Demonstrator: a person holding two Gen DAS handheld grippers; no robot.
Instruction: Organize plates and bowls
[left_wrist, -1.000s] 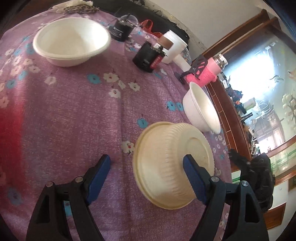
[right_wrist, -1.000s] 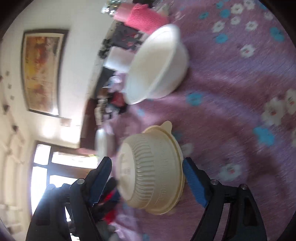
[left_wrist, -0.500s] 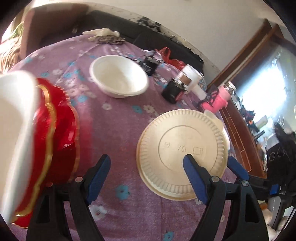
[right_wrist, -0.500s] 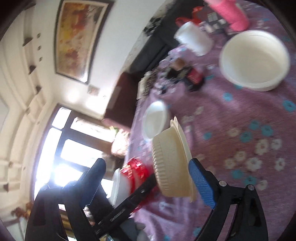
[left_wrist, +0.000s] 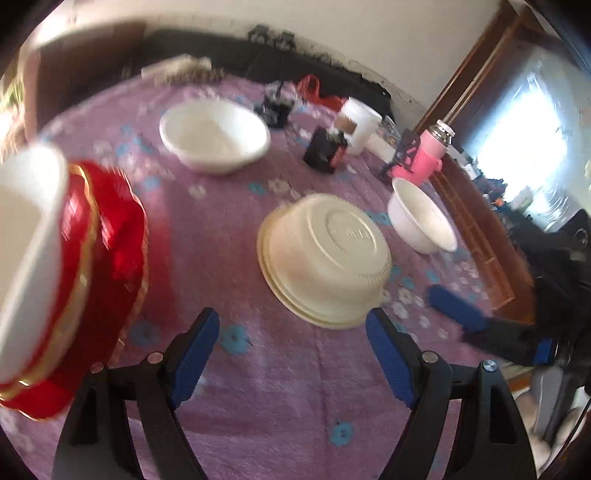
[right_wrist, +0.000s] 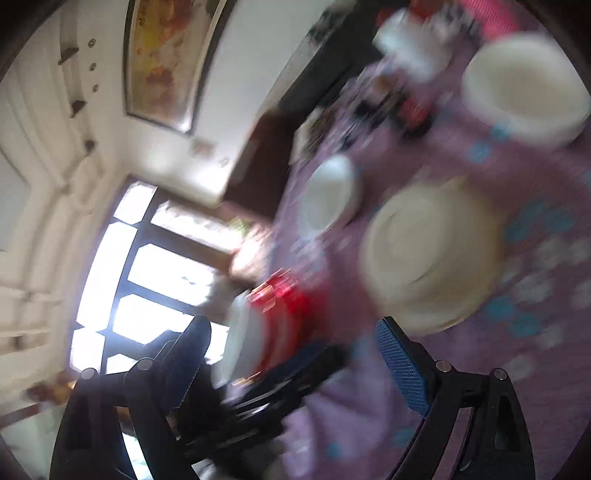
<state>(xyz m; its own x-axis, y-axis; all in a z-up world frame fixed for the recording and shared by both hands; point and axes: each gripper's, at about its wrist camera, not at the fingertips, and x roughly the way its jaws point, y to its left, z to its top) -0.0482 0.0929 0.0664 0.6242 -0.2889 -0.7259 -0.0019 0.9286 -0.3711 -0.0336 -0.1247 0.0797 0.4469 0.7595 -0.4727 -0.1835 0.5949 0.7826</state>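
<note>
A cream ribbed bowl (left_wrist: 325, 258) lies upside down on the purple flowered cloth (left_wrist: 258, 387), just ahead of my left gripper (left_wrist: 291, 354), which is open and empty. It also shows blurred in the right wrist view (right_wrist: 432, 254). My right gripper (right_wrist: 295, 362) is open and empty; its blue finger (left_wrist: 458, 308) lies right of the cream bowl. A white bowl (left_wrist: 214, 136) sits at the back, another white bowl (left_wrist: 421, 221) at the right. A stack of red plates with a white bowl on it (left_wrist: 70, 273) stands at the left.
A black box (left_wrist: 325, 151), a white container (left_wrist: 360, 123) and a pink-sleeved bottle (left_wrist: 424, 158) stand at the table's far side. A dark sofa runs behind the table. A wooden cabinet edge lies to the right.
The cream bowl went from tilted in the air between the right gripper's jaws to lying upside down on the cloth. Both grippers have pulled back from it, and both views have swung.
</note>
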